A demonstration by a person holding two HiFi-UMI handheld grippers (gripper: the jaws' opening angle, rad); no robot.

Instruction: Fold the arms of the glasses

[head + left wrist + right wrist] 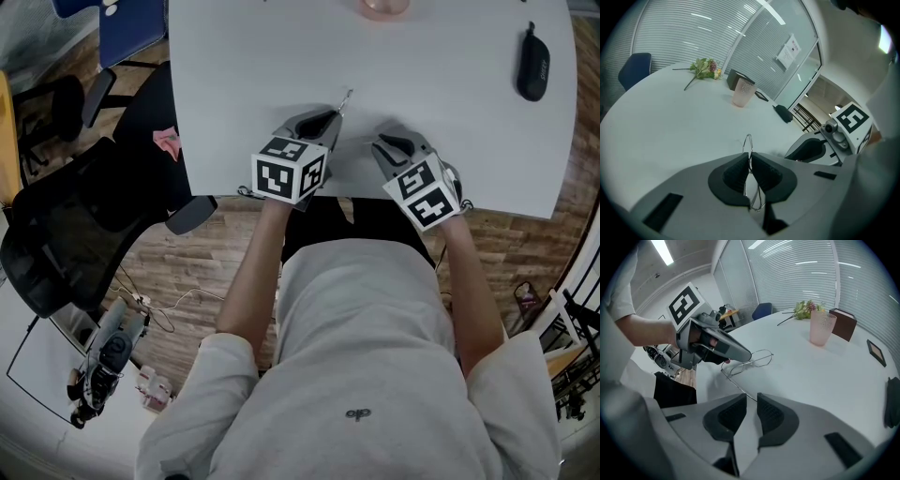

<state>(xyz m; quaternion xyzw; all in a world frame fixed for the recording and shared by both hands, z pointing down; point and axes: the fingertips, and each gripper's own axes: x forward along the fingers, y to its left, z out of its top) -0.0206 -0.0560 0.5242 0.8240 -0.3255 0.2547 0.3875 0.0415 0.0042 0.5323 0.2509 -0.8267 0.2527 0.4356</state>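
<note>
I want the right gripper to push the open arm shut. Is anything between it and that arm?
Nothing visible does. The left gripper clamps the glasses, and their open arm runs over the table straight to the right gripper's parted jaws.

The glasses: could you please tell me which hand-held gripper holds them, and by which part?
The left hand-held gripper pinches the glasses by their front frame; the right hand-held gripper is open.

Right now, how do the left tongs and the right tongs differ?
The left tongs are shut on the wire glasses; the right tongs stand open and hold nothing. The glasses' frame sits between the left tongs' pads, while only one unfolded arm runs toward the right tongs' gap. Both are grey with black pads, over the white table.
</note>
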